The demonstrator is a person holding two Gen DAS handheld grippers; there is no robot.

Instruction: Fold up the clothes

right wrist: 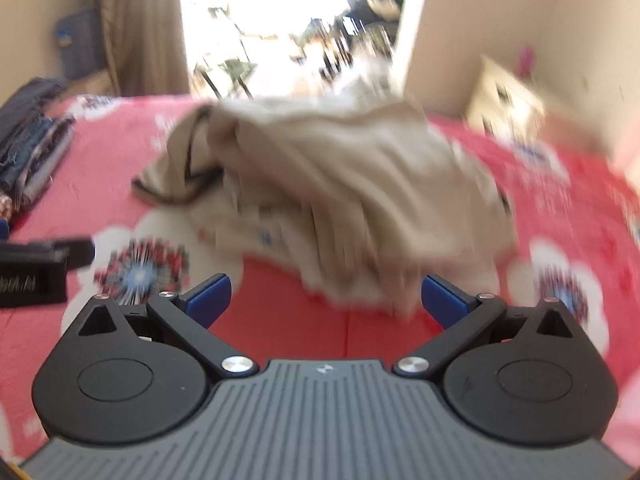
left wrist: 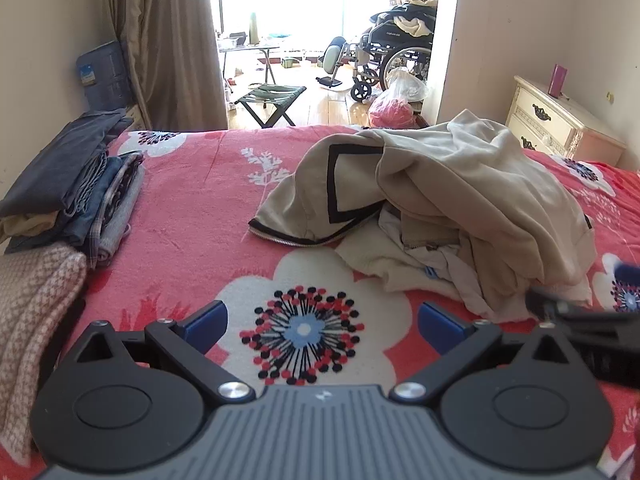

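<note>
Left gripper [left wrist: 322, 322] spread over floral bedsheet [left wrist: 192, 216], right gripper [right wrist: 325, 300] spread, empty, before beige jacket [right wrist: 320, 168] (no legible writing), folded stack [left wrist: 76, 184] left.

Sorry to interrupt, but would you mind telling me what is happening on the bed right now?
A person is folding laundry with two tools. The left hand-held gripper and right hand-held gripper are both open and empty, pointed at a crumpled beige zip-up jacket with black trim heaped over pale garments on the red floral bedspread. Nothing is gripped yet. A stack of folded dark clothes sits at the bed's left edge.
</note>
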